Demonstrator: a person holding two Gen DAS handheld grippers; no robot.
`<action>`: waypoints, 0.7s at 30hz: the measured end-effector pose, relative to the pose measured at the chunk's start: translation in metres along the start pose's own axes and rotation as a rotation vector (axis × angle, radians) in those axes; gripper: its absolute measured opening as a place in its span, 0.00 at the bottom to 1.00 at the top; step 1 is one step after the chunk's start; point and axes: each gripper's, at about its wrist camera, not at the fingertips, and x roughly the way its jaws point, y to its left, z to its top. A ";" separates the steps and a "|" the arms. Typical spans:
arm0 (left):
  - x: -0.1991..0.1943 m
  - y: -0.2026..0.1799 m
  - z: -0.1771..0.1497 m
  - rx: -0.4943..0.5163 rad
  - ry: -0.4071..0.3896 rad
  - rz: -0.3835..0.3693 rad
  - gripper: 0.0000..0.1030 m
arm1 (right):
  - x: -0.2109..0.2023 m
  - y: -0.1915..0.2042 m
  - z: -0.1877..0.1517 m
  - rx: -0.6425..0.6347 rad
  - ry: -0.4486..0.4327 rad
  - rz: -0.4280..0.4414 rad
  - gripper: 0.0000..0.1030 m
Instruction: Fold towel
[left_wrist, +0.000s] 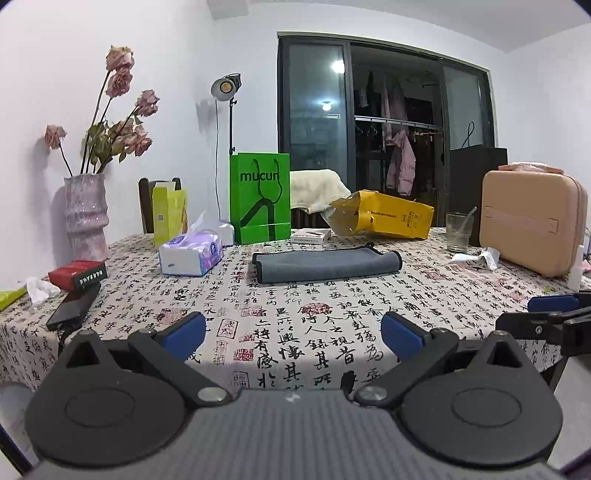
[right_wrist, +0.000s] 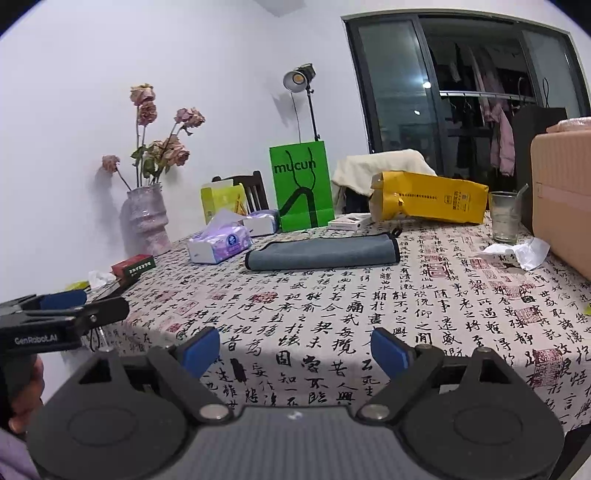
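Observation:
A grey towel (left_wrist: 327, 264) with a black edge lies folded into a long strip on the calligraphy-print tablecloth (left_wrist: 295, 332), toward the far side. It also shows in the right wrist view (right_wrist: 321, 253). My left gripper (left_wrist: 293, 336) is open and empty, above the table's near edge, well short of the towel. My right gripper (right_wrist: 295, 352) is open and empty, also at the near edge. Each gripper shows at the edge of the other's view: the right one (left_wrist: 554, 306) and the left one (right_wrist: 62, 302).
Behind the towel stand a green paper bag (left_wrist: 260, 197), a yellow bag (left_wrist: 384, 214) and a small white box (left_wrist: 310, 235). A tissue pack (left_wrist: 192, 254), vase (left_wrist: 85, 218), red box (left_wrist: 77, 275) and phone (left_wrist: 74, 306) lie left. A glass (left_wrist: 459, 232) and pink case (left_wrist: 532, 225) stand right.

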 end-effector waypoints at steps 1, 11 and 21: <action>-0.002 -0.001 -0.001 0.005 -0.003 -0.006 1.00 | -0.001 0.002 -0.002 -0.005 0.001 -0.008 0.88; -0.012 -0.004 -0.011 -0.006 0.026 -0.030 1.00 | -0.014 0.017 -0.014 -0.016 0.016 0.016 0.88; -0.016 -0.002 -0.017 -0.019 0.041 -0.011 1.00 | -0.023 0.023 -0.018 -0.018 0.021 0.019 0.88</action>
